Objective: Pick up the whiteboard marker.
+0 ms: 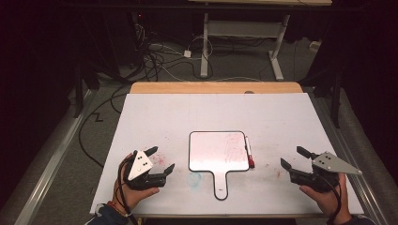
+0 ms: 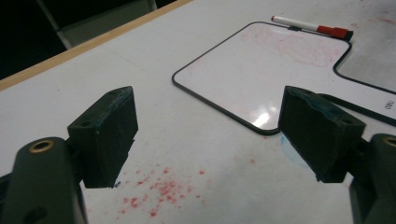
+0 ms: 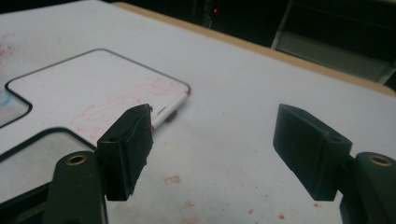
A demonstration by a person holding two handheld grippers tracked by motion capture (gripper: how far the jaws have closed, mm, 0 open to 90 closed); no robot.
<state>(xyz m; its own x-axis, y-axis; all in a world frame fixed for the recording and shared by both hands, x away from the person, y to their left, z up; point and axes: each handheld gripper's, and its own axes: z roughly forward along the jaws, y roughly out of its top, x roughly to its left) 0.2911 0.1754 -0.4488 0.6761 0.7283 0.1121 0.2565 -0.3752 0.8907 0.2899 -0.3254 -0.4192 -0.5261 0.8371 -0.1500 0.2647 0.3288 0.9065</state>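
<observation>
The paddle-shaped whiteboard (image 1: 218, 151) is laid flat at the middle of the white table top (image 1: 281, 117), handle (image 1: 220, 186) pointed toward the person's edge, with faint red smears seen on its face. A red-capped marker (image 1: 249, 152) is placed just beside the board's right edge, parallel to it, cap end toward the person. The left gripper (image 1: 163, 158) is held low over the table to the left of the board, near its lower left corner but apart from it; jaws are spread wide with nothing between them. In the left gripper view the board (image 2: 280, 70) is seen ahead and to the right past the jaws, and the marker (image 2: 312, 27) at the board's far edge. Red specks (image 2: 159, 191) are scattered on the table under that gripper. The right gripper (image 1: 294, 157) is held to the right of the board and marker, well apart from both, jaws likewise spread and empty. In the right gripper view the marker (image 3: 169, 111) is partly hidden behind the left-hand jaw, the board (image 3: 93, 93) beyond it. Neither thing is touched.
</observation>
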